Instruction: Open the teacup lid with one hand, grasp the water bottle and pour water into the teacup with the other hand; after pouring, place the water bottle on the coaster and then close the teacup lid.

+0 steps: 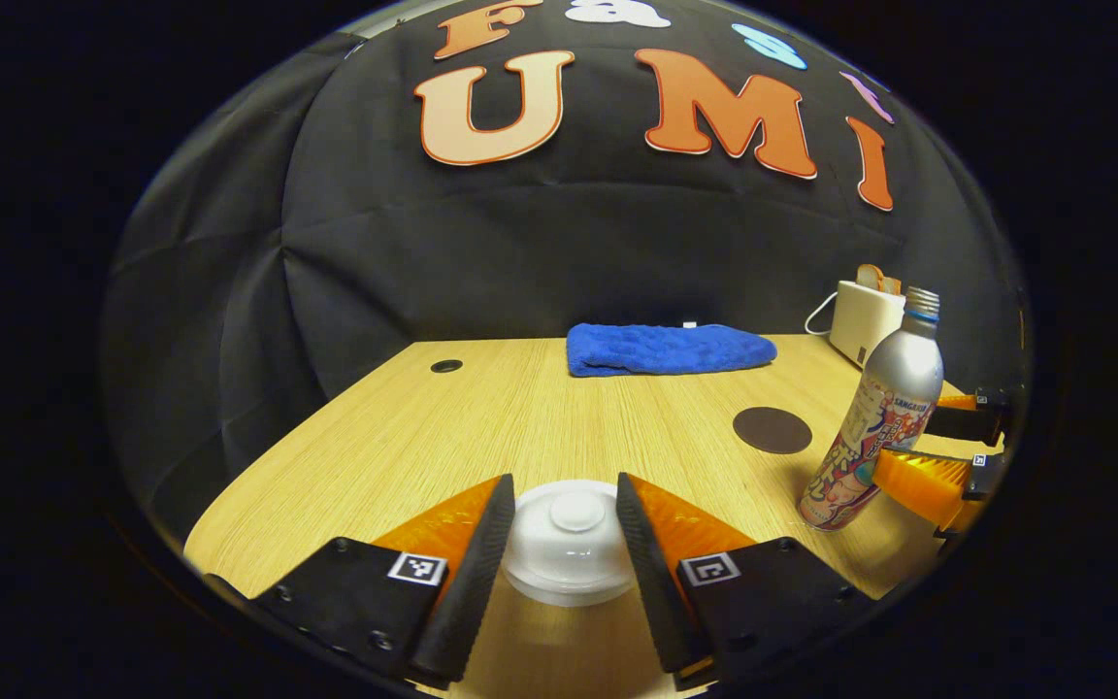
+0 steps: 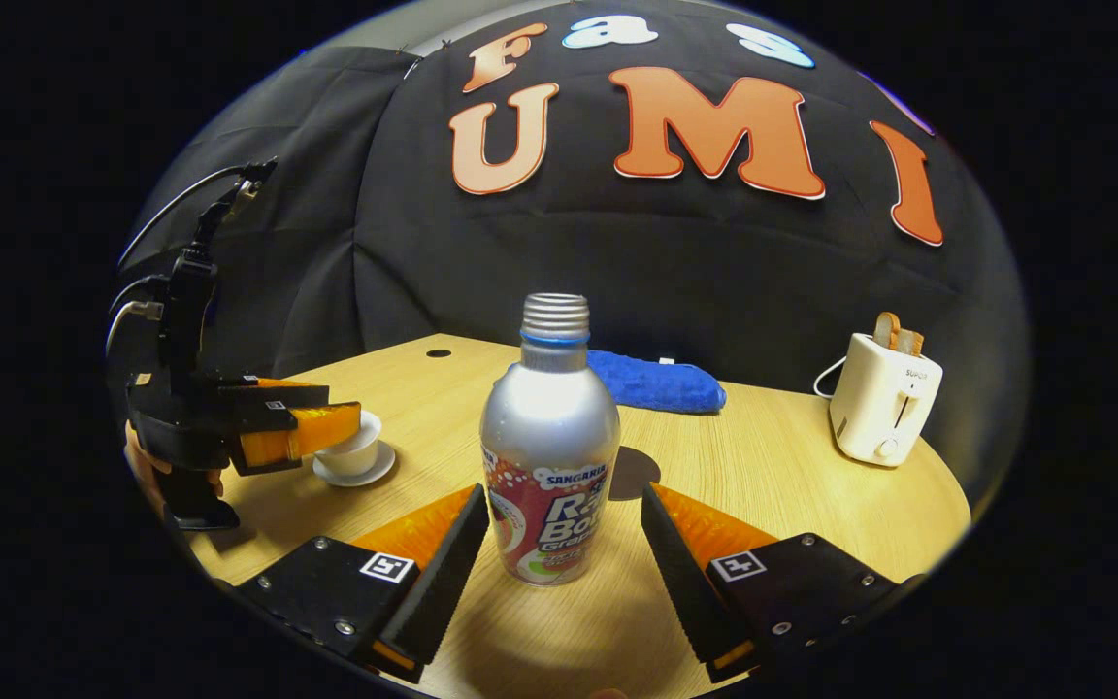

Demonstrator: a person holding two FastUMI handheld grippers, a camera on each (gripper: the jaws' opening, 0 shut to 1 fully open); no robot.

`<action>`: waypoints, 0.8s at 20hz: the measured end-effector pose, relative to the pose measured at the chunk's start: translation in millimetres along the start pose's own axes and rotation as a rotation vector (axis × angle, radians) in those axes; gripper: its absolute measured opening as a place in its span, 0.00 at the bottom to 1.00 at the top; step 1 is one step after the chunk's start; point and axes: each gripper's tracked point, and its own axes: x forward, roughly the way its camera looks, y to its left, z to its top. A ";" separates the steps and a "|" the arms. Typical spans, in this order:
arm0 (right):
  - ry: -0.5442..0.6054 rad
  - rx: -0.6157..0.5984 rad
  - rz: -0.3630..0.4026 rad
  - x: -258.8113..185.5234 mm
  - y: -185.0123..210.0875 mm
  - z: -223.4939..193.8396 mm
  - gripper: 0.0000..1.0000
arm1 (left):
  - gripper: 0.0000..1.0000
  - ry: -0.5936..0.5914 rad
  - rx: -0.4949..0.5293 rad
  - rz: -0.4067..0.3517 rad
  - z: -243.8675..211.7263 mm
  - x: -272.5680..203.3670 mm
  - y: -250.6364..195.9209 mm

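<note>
White teacup lid (image 1: 569,532) and water bottle (image 2: 549,442) sit between spread fingers.

On your desk (image 2: 792,466) you have one water bottle (image 2: 549,437), one lidded teacup (image 2: 350,449) on one saucer (image 2: 355,474), one dark coaster (image 1: 772,429), one blue towel (image 1: 666,349) at the far edge, and one toaster (image 2: 881,408).

The left gripper (image 1: 566,524) and right gripper (image 2: 564,544) each carry wedge-shaped ribbed fingers on black screwed plates with square black-and-white tags, and, left of the teacup (image 2: 349,449), the left one's black body trails cables.
</note>
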 end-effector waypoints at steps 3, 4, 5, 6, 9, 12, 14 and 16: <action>0.011 0.009 0.008 3.2 0.7 -3.0 0.95 | 0.56 0.005 0.014 -0.008 1.1 1.4 -1.3; 0.014 0.010 0.010 4.3 1.0 -3.6 0.95 | 0.60 0.008 0.018 -0.009 1.0 2.1 -2.4; 0.016 0.012 0.012 4.6 0.9 -4.9 0.95 | 0.53 -0.006 0.015 -0.004 6.2 0.9 -1.5; 0.019 0.013 0.013 4.9 0.4 -5.5 0.95 | 0.46 0.000 0.014 -0.003 4.9 3.4 -1.1; 0.026 0.016 0.018 7.0 0.9 -7.1 0.95 | 0.38 -0.004 0.014 -0.005 5.8 2.6 -0.9; 0.039 0.011 0.020 10.2 1.7 -9.6 0.95 | 0.27 -0.020 -0.006 0.005 8.2 1.5 2.6; 0.058 0.001 0.026 12.7 4.8 -12.6 0.94 | 0.31 -0.059 -0.008 0.020 19.0 -2.1 8.2; 0.069 -0.008 0.032 15.1 7.5 -12.4 0.92 | 0.31 -0.081 -0.011 0.035 26.5 -6.7 13.6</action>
